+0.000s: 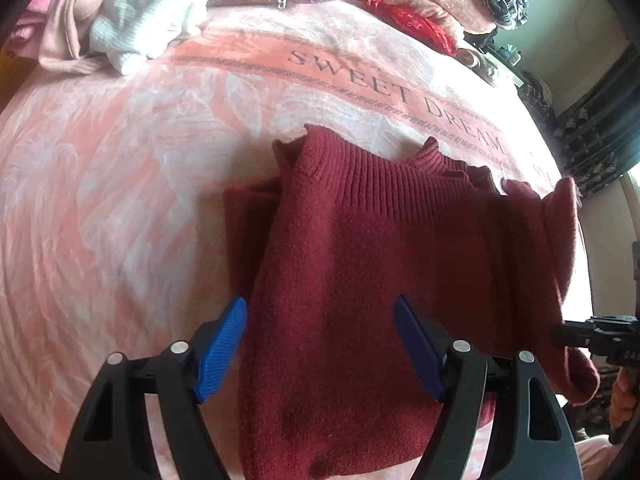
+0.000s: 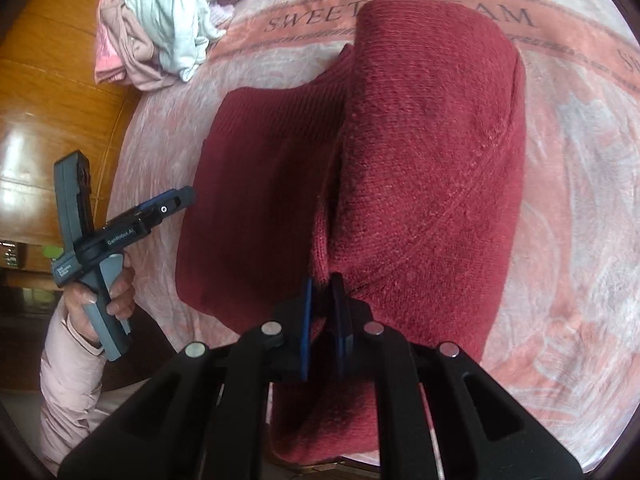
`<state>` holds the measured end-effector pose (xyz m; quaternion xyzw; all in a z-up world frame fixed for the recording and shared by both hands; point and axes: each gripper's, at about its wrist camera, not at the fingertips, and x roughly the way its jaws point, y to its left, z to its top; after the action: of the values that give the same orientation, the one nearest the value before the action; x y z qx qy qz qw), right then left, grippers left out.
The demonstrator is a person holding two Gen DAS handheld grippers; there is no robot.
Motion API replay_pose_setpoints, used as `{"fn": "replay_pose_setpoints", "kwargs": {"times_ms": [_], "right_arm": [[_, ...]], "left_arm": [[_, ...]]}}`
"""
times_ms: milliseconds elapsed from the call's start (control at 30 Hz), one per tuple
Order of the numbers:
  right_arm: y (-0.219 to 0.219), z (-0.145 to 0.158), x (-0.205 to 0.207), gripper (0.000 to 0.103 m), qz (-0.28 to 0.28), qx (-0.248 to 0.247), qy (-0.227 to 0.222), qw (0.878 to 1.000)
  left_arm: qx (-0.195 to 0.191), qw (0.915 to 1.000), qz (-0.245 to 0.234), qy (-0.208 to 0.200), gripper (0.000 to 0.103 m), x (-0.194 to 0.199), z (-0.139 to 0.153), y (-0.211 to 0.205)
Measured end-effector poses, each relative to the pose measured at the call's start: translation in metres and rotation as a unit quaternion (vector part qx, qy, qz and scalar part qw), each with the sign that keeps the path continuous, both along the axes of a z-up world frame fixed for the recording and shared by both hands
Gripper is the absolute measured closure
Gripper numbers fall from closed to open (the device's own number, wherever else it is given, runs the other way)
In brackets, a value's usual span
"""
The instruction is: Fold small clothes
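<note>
The right gripper (image 2: 322, 300) is clamped on a flap of the sweater (image 2: 260, 184), lifting that side up and over the part lying flat on the bed (image 2: 572, 208). The left gripper (image 1: 320, 344) hangs over the near left part of the sweater, jaws apart, holding nothing. To fold cleanly, I'd carry the flap level across, edges matched, with the free gripper pinning the flat layer. A pile of clothes (image 1: 132, 12) sits far left, well apart; nothing blocks the fold.
</note>
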<state>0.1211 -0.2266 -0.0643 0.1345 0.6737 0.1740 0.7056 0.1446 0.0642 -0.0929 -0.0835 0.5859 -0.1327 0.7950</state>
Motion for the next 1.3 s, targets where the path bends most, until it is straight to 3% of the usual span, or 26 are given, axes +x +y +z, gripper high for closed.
{"fn": "replay_pose_setpoints", "kwargs": {"times_ms": [100,200,267,333,467,567,800,1000,1033,1100,1300], "right_arm": [[0.017,-0.022,-0.002,0.099,0.019,0.003,0.030,0.999],[0.028,-0.032,-0.009,0.091,0.049,-0.016,0.039,0.998],[0.026,-0.021,-0.011,0.081,0.051,0.002,0.031,0.998],[0.017,-0.004,-0.013,0.081,0.053,0.009,0.012,0.998],[-0.026,0.029,-0.021,0.063,0.020,-0.002,-0.020,1.000],[-0.065,0.039,-0.025,0.064,-0.029,0.032,-0.028,0.999],[-0.143,0.028,-0.031,0.066,-0.121,0.076,-0.009,0.990],[-0.210,0.038,-0.046,0.053,-0.196,0.063,-0.015,0.978],[-0.223,0.036,-0.049,0.052,-0.214,0.055,-0.011,0.975],[-0.242,0.022,-0.053,0.039,-0.252,0.037,0.001,0.967],[-0.249,-0.039,-0.044,0.041,-0.275,0.094,0.073,0.954]], "left_arm": [[-0.010,0.9999,0.007,0.007,0.027,-0.001,-0.001,0.004],[-0.022,0.9997,0.006,0.005,0.027,-0.001,0.004,0.000],[-0.038,0.9993,0.000,0.004,0.027,-0.003,0.008,-0.008],[-0.050,0.9987,-0.010,0.003,0.027,-0.005,0.013,-0.020],[-0.068,0.9964,-0.050,0.008,0.027,-0.011,0.019,-0.057],[-0.071,0.9945,-0.076,0.013,0.025,-0.012,0.019,-0.089],[-0.075,0.9902,-0.106,0.053,0.023,-0.005,-0.007,-0.158],[-0.064,0.9896,-0.112,0.065,0.023,-0.005,-0.022,-0.181],[-0.063,0.9893,-0.115,0.063,0.023,-0.006,-0.021,-0.183],[-0.062,0.9892,-0.120,0.058,0.023,-0.007,-0.020,-0.184],[-0.070,0.9883,-0.124,0.054,0.023,-0.007,-0.017,-0.184]]}}
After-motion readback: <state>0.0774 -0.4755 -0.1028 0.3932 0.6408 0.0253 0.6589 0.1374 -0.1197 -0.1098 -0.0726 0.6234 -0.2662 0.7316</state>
